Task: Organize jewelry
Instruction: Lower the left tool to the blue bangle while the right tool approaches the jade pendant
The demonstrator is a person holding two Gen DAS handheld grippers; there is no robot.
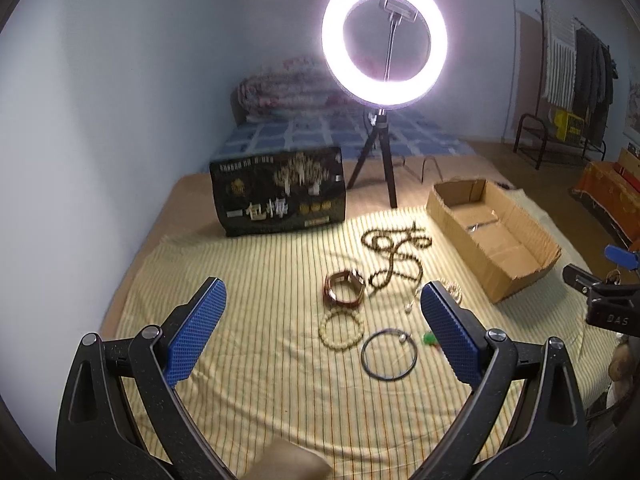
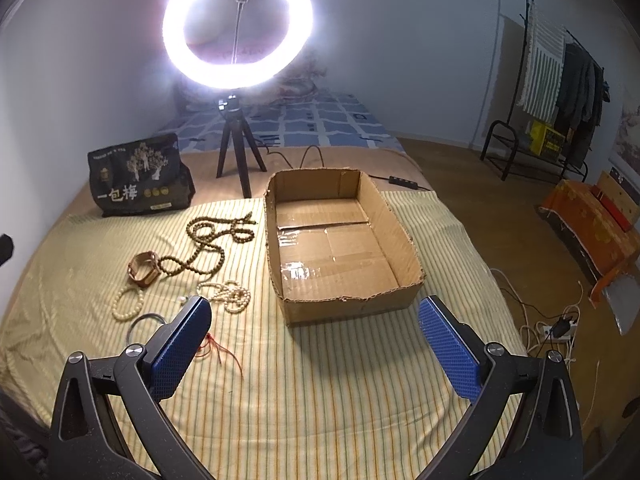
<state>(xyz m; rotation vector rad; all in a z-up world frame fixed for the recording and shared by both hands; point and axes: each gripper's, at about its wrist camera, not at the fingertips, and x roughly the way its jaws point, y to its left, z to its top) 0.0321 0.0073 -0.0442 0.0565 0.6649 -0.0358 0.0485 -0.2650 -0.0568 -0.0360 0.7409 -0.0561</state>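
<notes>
Both tools hang spread and empty above a striped bedcover: the left gripper [image 1: 322, 320] over the jewelry, the right gripper [image 2: 316, 344] nearer the cardboard box [image 2: 400, 216]. The box holds nothing, so sorting appears not yet begun. Left of it lie a long bead strand [image 2: 204, 248], a brown bangle [image 2: 144, 270], a cream bead bracelet [image 1: 341, 328], a pearl cluster [image 2: 232, 296] and a thin dark hoop [image 1: 389, 354]. The likely next move: lower onto one near piece, pinch its thin rim without snagging cloth, and carry it right.
</notes>
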